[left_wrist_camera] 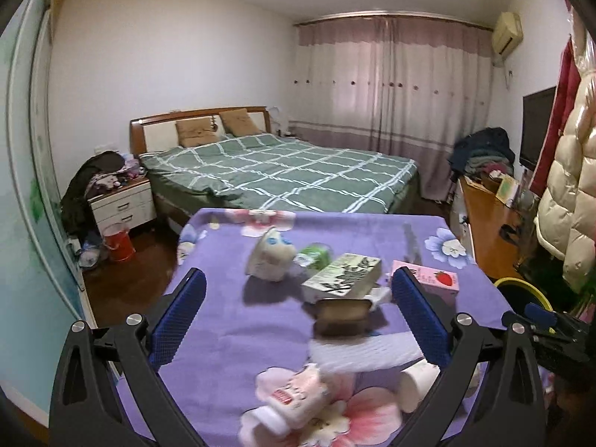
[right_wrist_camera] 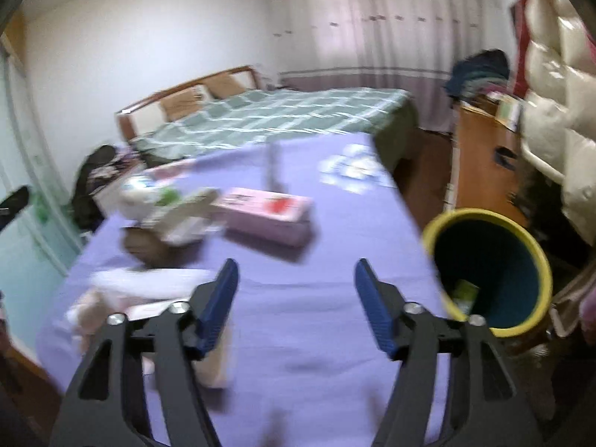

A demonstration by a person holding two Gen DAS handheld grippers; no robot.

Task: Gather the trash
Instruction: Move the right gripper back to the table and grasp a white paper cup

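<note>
The trash lies scattered over the purple floral tablecloth (left_wrist_camera: 231,320) in front of me: a crumpled white-and-pink packet (left_wrist_camera: 294,398) nearest, a white paper cup (left_wrist_camera: 417,381) on its side, a brown tray (left_wrist_camera: 341,314), a green-printed carton (left_wrist_camera: 342,273), a pink strawberry carton (left_wrist_camera: 436,279) and a squashed white cup (left_wrist_camera: 270,255) farther off. I judge all of it light and easily crushed; the cartons look stiffest, so I'd take one across its narrow sides, and pinch the soft packet at its middle. My left gripper (left_wrist_camera: 298,309) is spread wide and empty above the clutter; my right gripper (right_wrist_camera: 296,305) also gapes, nothing between its pads. The yellow-rimmed bin (right_wrist_camera: 488,272) stands just off the table's right edge, a green scrap inside.
</note>
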